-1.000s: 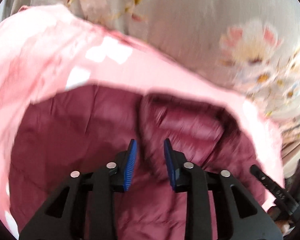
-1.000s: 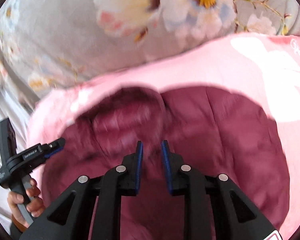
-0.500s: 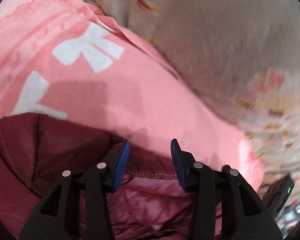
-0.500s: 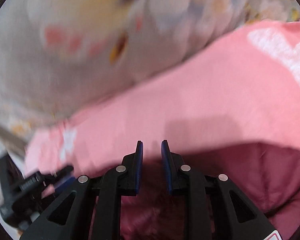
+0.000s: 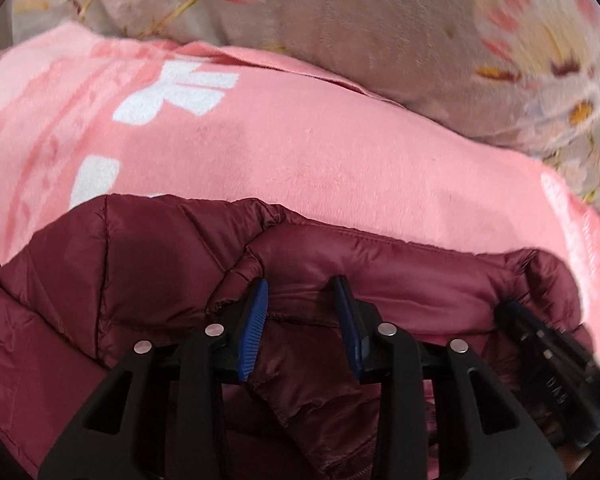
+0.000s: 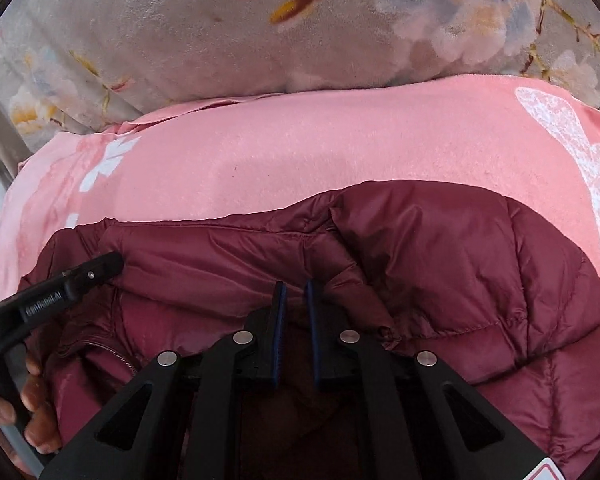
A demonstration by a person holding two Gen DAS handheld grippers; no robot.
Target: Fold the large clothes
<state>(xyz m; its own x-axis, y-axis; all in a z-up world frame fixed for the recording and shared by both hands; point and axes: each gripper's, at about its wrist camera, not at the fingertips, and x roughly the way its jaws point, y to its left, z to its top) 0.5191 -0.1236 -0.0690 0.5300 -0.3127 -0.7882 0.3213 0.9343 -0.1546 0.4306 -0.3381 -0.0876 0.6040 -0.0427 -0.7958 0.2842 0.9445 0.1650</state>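
A maroon quilted jacket [image 5: 120, 280] lies doubled over on a pink blanket [image 5: 320, 152], its folded edge running across both views. My left gripper [image 5: 302, 312] points down at that edge. Its jaws are closing, with a thick fold of the jacket bulging between the blue pads. My right gripper [image 6: 295, 304] sits on the same jacket [image 6: 460, 260]. Its jaws are closing to a narrow gap, with dark fabric pinched between them. Each gripper shows in the other's view: the right gripper [image 5: 548, 344] at the far right, the left gripper [image 6: 60, 292] at the left, held by a hand [image 6: 32, 420].
The pink blanket [image 6: 300, 152], printed with white shapes, spreads beyond the jacket on all sides. Past it lies grey floral bedding [image 6: 180, 40], which also fills the top of the left wrist view as floral bedding [image 5: 380, 20]. A zipper [image 6: 120, 356] shows at the jacket's left.
The jacket hung raised in front of both cameras; both grippers have since come forward and down, and it now lies folded on the blanket. The right jaws have narrowed.
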